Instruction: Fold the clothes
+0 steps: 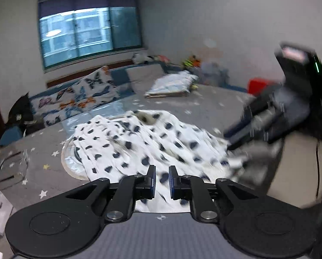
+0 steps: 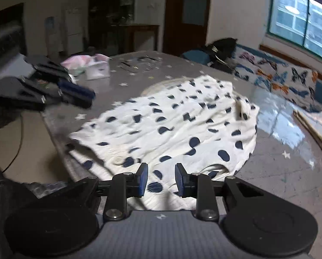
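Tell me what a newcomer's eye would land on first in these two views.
First, the white garment with dark blue spots, lying crumpled in the middle of the grey star-printed table. Next, the butterfly-print cushions along the sofa under the window. The left gripper and right gripper both hover over the garment's near edge, jaws parted.

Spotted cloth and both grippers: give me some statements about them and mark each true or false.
1. The spotted cloth lies on the grey table. True.
2. The cloth is plain red. False: it is white with dark blue spots.
3. The right gripper is clamped on the cloth. False: its jaws stand apart with nothing pressed between them.
4. The left gripper has a gap between its pads. True.
5. A butterfly-print cushion sits below the window. True.
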